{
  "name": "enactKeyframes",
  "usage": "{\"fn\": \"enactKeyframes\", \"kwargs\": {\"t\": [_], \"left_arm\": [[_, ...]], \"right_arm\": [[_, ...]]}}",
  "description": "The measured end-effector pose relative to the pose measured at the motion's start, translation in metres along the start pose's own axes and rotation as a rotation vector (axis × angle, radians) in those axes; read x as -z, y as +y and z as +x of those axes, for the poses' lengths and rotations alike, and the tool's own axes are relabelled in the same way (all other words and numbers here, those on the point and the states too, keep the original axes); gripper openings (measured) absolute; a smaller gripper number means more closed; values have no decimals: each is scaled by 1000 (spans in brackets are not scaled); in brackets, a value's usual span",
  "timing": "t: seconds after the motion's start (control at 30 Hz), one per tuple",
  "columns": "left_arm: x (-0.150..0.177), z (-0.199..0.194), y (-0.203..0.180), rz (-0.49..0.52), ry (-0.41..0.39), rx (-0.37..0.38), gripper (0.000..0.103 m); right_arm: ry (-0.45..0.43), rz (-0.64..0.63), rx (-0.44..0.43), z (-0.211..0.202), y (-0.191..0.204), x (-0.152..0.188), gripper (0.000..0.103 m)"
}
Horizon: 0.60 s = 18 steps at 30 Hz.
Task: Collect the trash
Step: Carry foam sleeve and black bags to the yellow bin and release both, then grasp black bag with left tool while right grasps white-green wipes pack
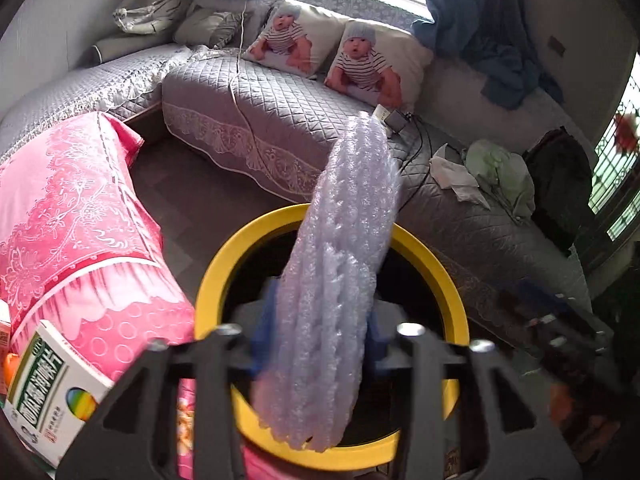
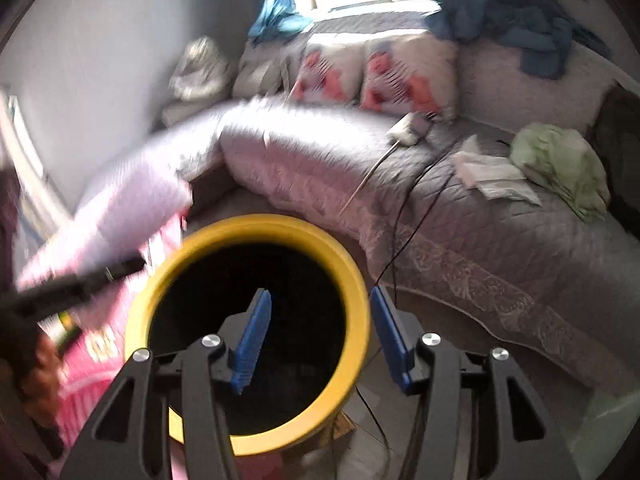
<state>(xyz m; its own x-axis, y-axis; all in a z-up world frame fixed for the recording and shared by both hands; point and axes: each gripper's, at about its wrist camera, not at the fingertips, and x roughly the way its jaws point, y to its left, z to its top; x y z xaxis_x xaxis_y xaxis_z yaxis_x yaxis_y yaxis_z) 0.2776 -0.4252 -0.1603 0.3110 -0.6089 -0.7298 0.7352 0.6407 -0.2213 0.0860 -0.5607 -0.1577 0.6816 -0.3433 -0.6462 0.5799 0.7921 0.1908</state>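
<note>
The yellow-rimmed bin [image 2: 256, 320] is the reference landmark. The left gripper [image 1: 316, 340] is above its opening with a roll of bubble wrap [image 1: 340, 272] standing between its blue pads; the jaws are partly open, and whether the pads press on the roll cannot be told. The right gripper [image 2: 320, 332] is above the bin's near rim, jaws parted and empty. Judged progress: the roll is not yet deposited. Beyond the bin, crumpled tissue [image 1: 456, 176] and a green bag [image 1: 500, 172] lie on the sofa [image 1: 280, 120], uncollected.
</note>
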Motion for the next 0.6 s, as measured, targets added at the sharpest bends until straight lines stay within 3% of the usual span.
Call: {"fn": "enactKeyframes", "kwargs": {"t": [0.03,0.13,0.17,0.27,0.43,0.6], "left_arm": [[2,-1,-1,-6,-13,-7,74],[4,-5,-3,-35,-52,-8,89],[5,-7,-3,-49,-57,-6,93],[10,-23,1,-96,-96,24,95],[19,-69,8,-102,-218,115,95],[37,-147,22,-12,-366,144,95]], "right_arm": [[-34,30,1,-11,-7,-2,53],[-149,121,-19,-46,-25,-8,65],[-193,150,-33,-58,-30,-9,76],[-328,225,-85,-89,-42,-10,94],[-446,231,-134,-112,-36,-9,95],[-425,188,-265,-113,-12,-5,95]]}}
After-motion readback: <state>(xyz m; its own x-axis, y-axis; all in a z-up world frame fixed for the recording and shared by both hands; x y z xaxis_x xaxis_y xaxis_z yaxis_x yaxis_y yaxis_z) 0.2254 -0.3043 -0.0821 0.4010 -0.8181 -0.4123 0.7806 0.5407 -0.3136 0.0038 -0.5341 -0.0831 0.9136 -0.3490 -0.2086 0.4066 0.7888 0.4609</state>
